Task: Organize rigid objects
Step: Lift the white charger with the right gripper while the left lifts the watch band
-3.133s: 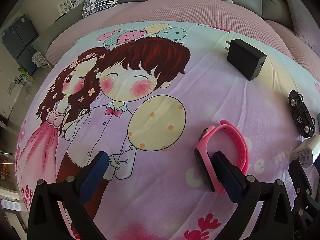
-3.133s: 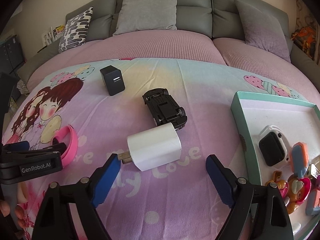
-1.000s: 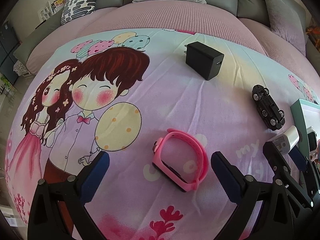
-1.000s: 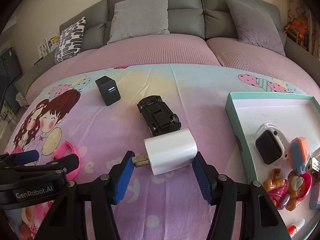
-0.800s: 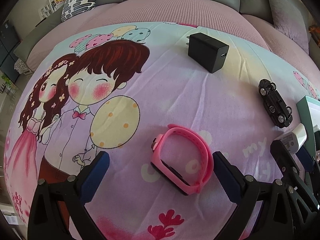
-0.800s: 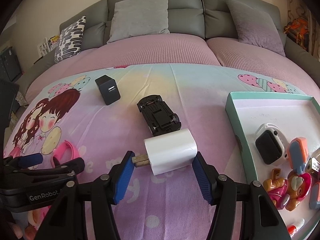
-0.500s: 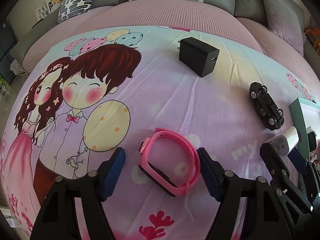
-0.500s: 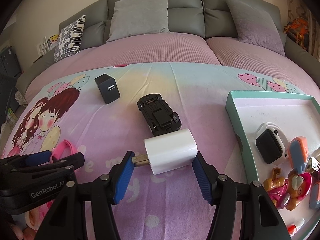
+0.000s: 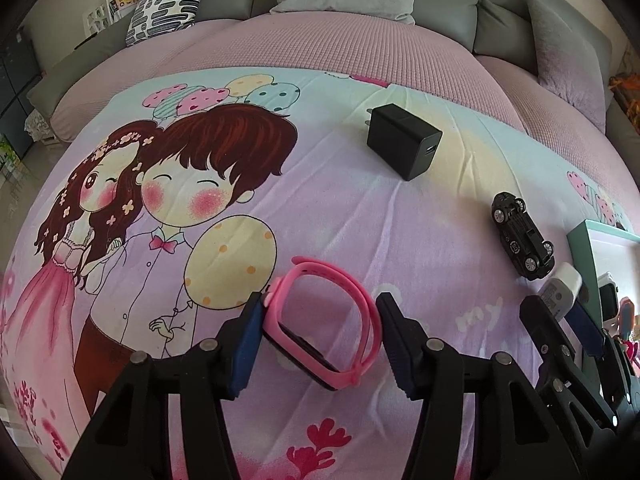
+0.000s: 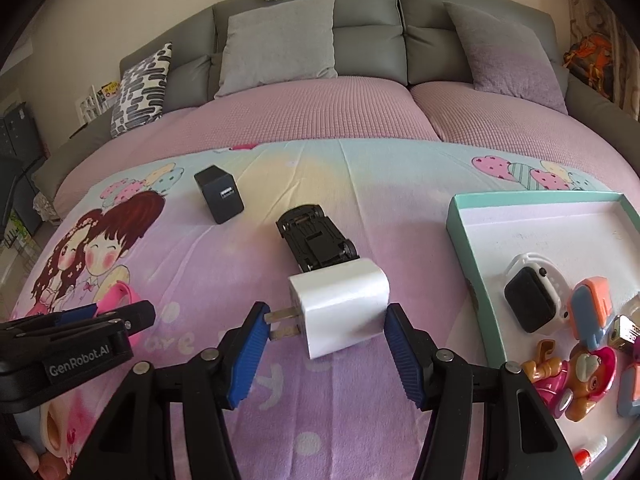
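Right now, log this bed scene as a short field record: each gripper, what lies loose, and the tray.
left gripper: closing around pink rubber watch band
right gripper: closing around white cube charger, prongs at left pad
loose on printed sheet: black cube charger, black toy car upside down
teal-rimmed tray: watch, toys

left claw (image 9: pixel 318 332): tilted down, closing | right claw (image 10: pixel 324 340): tilted down, closing
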Demonstrator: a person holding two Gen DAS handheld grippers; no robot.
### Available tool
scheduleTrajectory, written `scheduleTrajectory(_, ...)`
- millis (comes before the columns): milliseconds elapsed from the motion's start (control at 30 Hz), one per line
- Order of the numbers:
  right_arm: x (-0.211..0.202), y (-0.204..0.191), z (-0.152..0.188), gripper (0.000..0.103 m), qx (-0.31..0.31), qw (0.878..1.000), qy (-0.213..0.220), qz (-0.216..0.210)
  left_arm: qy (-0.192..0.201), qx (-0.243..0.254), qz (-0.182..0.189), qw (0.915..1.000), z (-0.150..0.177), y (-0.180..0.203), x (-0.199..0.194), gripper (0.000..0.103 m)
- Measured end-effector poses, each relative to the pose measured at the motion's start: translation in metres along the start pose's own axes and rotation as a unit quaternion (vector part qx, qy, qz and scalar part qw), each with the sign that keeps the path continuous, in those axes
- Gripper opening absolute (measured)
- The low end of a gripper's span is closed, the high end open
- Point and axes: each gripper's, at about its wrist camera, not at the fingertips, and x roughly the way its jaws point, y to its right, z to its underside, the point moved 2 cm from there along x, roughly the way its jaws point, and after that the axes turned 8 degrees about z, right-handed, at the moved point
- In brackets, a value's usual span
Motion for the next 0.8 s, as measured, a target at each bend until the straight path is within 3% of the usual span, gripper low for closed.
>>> scheduleTrajectory(67,-0.008,0.002,-0.005,0.043,0.005,1.0,0.016,0.003,0.012,-0.004,0.008,0.9999,-0.002,0.0,-0.008,0.058)
scheduleTrajectory(267,-0.003,0.004,-0.005,0.043,0.004,1.0,0.004,0.007,0.036,-0.003,0.017,0.9992,-0.007,0.004,-0.023,0.058)
scheduleTrajectory(800,0.007,-0.001,0.002,0.048,-0.007,1.0,-0.008,-0.001,0.019,-0.014,0.023,0.9995,-0.004,0.0,-0.013,0.058)
